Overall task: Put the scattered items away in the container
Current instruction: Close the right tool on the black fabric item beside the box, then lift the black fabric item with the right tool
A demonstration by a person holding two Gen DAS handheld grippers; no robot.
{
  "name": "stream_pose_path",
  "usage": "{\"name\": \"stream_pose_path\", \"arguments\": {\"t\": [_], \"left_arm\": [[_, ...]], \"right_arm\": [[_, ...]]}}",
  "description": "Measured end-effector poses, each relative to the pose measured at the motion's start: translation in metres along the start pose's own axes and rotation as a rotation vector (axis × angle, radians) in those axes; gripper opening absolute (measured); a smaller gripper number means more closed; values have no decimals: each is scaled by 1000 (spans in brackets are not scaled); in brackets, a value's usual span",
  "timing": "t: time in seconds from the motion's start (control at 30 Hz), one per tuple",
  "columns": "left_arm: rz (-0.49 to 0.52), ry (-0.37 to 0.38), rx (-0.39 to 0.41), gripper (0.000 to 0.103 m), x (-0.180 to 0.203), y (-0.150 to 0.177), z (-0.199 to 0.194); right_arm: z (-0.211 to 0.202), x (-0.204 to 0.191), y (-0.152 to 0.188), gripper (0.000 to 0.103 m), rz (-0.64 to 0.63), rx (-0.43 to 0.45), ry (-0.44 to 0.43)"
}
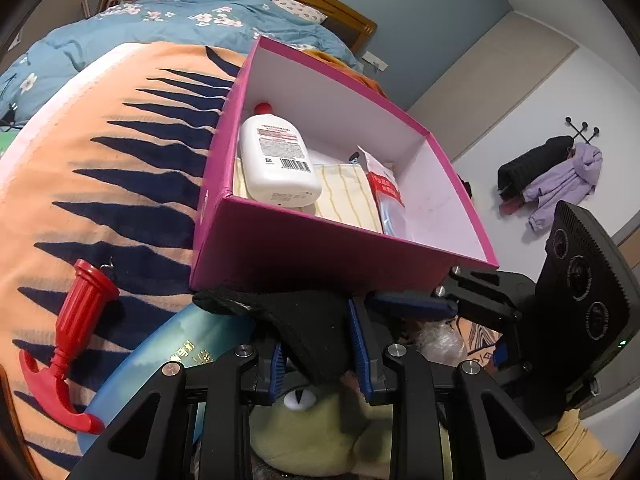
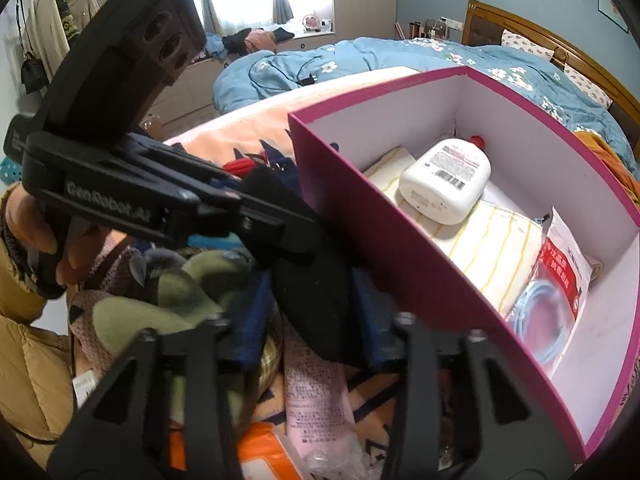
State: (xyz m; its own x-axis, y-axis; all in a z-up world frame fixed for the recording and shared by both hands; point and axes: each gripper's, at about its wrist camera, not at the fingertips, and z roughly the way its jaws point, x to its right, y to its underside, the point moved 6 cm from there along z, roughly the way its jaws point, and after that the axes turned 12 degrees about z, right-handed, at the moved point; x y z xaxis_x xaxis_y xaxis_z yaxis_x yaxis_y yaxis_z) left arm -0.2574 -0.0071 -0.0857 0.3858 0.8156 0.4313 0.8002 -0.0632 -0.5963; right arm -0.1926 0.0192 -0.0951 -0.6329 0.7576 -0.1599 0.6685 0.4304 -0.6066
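A pink box point(image 1: 304, 248) point(image 2: 400, 256) sits on the orange striped blanket. In it lie a white lotion bottle point(image 1: 276, 156) point(image 2: 448, 184), a yellow striped cloth point(image 1: 348, 196) point(image 2: 492, 248) and a red-and-white packet point(image 1: 384, 184) point(image 2: 560, 276). A black sock point(image 1: 308, 328) point(image 2: 312, 292) lies against the box's near wall. My left gripper point(image 1: 320, 352) is shut on one part of the black sock. My right gripper point(image 2: 308, 320) is shut on another part of it. Each gripper shows in the other's view.
A red toy plunger point(image 1: 72, 340) and a blue tube point(image 1: 168, 360) lie left of the box. A green plush toy point(image 1: 320, 432) point(image 2: 160, 300), a pink tube point(image 2: 316, 392) and an orange packet point(image 2: 256, 456) lie under the grippers. A blue duvet point(image 1: 160, 28) covers the bed behind.
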Motion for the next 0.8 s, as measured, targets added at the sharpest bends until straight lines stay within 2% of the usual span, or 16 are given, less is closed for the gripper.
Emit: {"name": "stream_pose_path", "arguments": {"t": [0.03,0.07,0.23,0.33,0.37,0.4,0.47,0.5,0.57,0.7,0.8], "left_arm": [[4,2,-2,27,1,0,0],[7,3,-4,27,2,0,0],[21,-4,-16,27,3,1,1],[34,15,0,32,6,-1,-4],[45,27,12,39,8,-1,-7],[57,40,25,52,10,-2,-11],[122,52,52,67,19,-2,-20],[160,52,66,70,24,-2,-25],[244,34,77,70,36,-2,-31],[453,-73,139,70,66,-1,-43],[648,-178,160,72,89,3,-43]], "right_arm": [[0,1,2,11,-10,-4,24],[-2,2,2,9,-8,1,26],[-11,7,5,8,9,26,24],[-18,10,6,8,42,41,-6],[-20,12,6,8,57,45,-21],[-23,13,6,8,73,50,-36],[-28,16,6,8,104,59,-67],[-30,17,6,8,119,64,-83],[-36,20,6,8,150,73,-113],[-43,27,7,8,218,83,-174],[-43,32,11,8,264,74,-212]]}}
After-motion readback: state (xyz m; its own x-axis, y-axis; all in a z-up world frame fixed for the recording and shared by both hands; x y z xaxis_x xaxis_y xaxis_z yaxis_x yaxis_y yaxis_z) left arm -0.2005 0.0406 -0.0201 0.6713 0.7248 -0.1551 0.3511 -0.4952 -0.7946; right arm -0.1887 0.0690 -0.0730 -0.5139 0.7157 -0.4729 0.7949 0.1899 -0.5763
